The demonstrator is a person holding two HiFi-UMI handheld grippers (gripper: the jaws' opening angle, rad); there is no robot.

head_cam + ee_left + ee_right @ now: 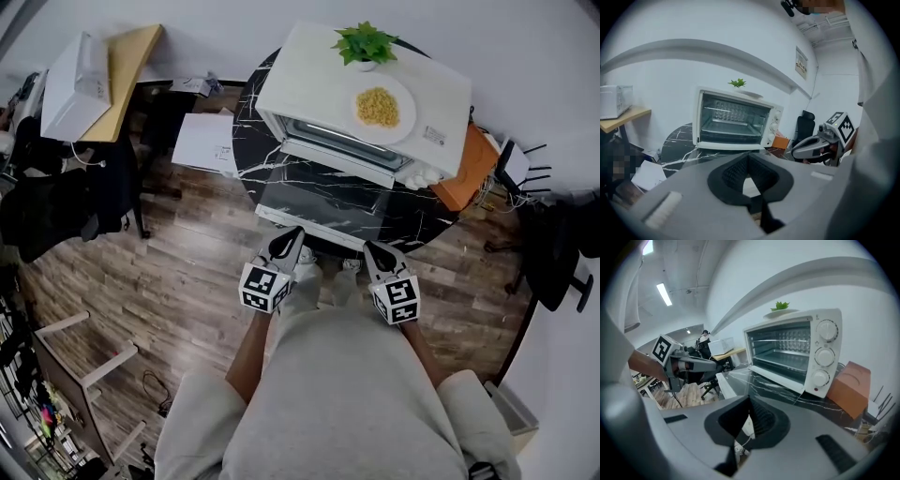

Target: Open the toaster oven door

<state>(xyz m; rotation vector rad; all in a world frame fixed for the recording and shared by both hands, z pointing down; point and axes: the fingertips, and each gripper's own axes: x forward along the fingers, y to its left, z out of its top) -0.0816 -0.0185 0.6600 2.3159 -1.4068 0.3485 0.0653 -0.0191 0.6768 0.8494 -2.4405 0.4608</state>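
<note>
Left gripper point(287, 238): held low and close to the body, just short of the surface's near edge, pointing forward and up at the oven; marker cube nearest the person.
Left jaws: pressed together, nothing between them.
Right gripper point(376, 252): level with the left one and beside it, well apart from it, also pointing at the oven; marker cube nearest the person.
Right jaws: tips meet in the right gripper view, nothing between them.
Forearms: two, bare, each running from the person's side up to its gripper; the left forearm point(246, 361) shows more than the right.
Surface point(251, 141): one round black marble top with white veins.
Oven point(319, 80): one, white, standing on the far half of the surface, its front facing the person.
Door point(328, 202): one, swung fully down and lying flat over the surface, its glass towards the grippers; neither gripper touches it.
Oven inside: open to view, with one wire rack.
Knobs point(825, 356): three, stacked in a column on the oven's right panel.
Plant point(365, 43): one, small, green, in a white pot on the oven's top, at the back.
Plate point(380, 107): one, white, on the oven's top in front of the plant, holding a heap of yellow food.
Box point(851, 387): one, orange, just beside the oven's right side.
</note>
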